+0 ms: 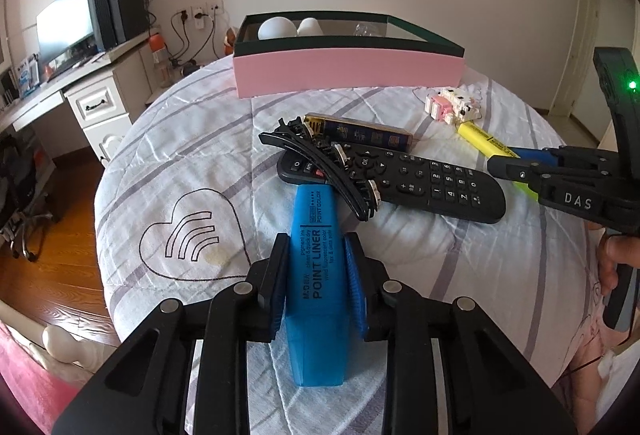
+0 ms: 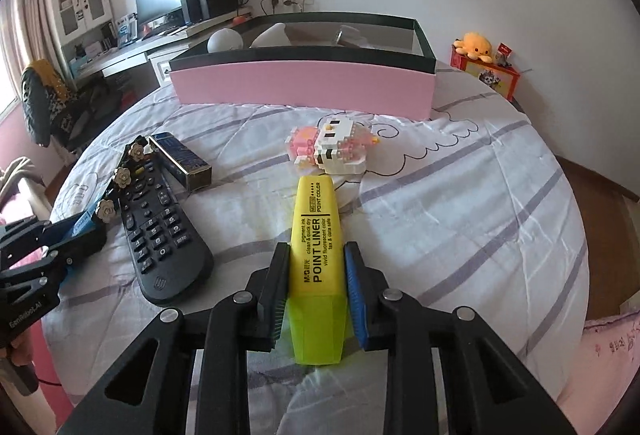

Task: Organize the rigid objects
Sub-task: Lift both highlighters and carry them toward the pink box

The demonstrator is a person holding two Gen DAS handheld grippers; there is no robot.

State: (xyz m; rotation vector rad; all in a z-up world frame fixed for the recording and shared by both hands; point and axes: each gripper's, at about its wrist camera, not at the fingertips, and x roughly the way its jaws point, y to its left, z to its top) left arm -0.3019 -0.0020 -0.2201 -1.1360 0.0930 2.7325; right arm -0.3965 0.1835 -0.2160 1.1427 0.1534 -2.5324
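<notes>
Left gripper (image 1: 316,267) fingers closed on blue highlighter (image 1: 316,275) – barrel between pads, cap end under the hair clip (image 1: 320,163) on the remote (image 1: 400,183). Right gripper (image 2: 316,267) likewise clamps yellow highlighter (image 2: 316,259) – on the bed (image 2: 460,215), tip near block toy (image 2: 332,147).

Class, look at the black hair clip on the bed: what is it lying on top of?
The hair clip lies across the left end of the black remote control, covering some buttons there. Its lower tip overlaps the blue highlighter. What lies beneath its far end cannot be seen.
</notes>
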